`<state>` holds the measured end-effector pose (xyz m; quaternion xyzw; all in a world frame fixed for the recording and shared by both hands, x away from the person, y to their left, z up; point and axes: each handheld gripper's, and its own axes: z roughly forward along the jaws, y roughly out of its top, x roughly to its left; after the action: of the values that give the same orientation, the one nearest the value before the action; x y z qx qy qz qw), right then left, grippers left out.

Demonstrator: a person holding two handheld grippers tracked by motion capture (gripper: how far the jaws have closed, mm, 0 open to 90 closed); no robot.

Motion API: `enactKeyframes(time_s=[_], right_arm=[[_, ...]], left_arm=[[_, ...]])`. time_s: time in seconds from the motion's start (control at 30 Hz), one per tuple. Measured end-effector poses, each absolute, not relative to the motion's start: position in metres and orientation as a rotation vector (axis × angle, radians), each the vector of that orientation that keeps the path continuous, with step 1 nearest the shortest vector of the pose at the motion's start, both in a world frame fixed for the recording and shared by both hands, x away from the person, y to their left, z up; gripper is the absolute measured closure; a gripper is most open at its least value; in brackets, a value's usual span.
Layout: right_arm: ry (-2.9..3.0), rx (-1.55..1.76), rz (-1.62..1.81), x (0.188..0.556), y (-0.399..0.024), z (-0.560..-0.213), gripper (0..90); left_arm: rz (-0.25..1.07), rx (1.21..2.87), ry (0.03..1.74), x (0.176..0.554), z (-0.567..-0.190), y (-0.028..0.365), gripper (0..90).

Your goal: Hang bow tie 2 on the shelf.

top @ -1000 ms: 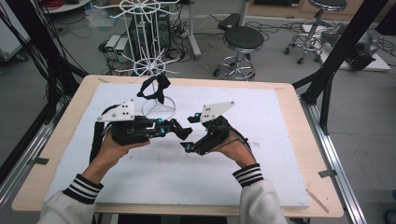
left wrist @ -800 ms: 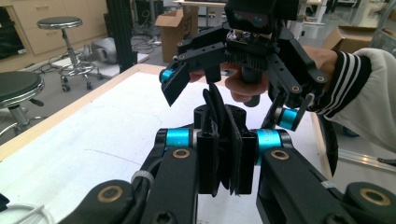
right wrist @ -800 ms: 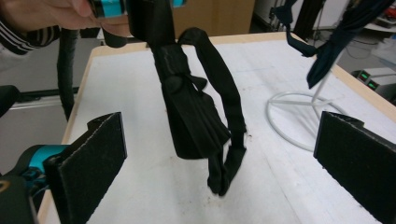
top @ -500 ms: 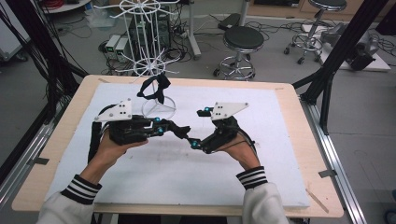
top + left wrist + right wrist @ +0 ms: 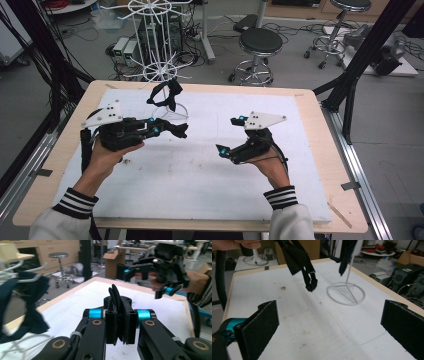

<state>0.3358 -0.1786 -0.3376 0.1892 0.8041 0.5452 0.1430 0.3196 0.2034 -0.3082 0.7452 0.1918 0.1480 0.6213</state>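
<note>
The black strap [image 5: 117,315] is pinched edge-on in my left gripper [image 5: 179,131] above the white mat [image 5: 200,175], so I'd keep it taut toward the wire rack [image 5: 165,75] while my right gripper [image 5: 232,137], jaws spread and empty, stays clear.

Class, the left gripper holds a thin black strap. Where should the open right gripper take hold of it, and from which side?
Probably the free end of the black strap sticking up past the left gripper, whose jaws pinch its lower part. Bring the right gripper in from the side facing it, open jaws across the flat faces; the thin strap leaves little else to grip.
</note>
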Motion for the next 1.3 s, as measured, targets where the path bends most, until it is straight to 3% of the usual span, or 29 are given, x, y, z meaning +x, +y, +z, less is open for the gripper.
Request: enactKeyframes(time_s=[0.6, 1.3], right_arm=[[2.085, 0.760, 1.513, 0.312, -0.240, -0.357, 0.9], [1.975, 0.845, 1.503, 0.286, -0.265, -0.391, 0.9]], left_arm=[[0.466, 1.669, 0.573, 0.327, -0.297, 0.240, 83.2], [0.528, 1.690, 0.650, 0.344, -0.275, 0.265, 83.2]])
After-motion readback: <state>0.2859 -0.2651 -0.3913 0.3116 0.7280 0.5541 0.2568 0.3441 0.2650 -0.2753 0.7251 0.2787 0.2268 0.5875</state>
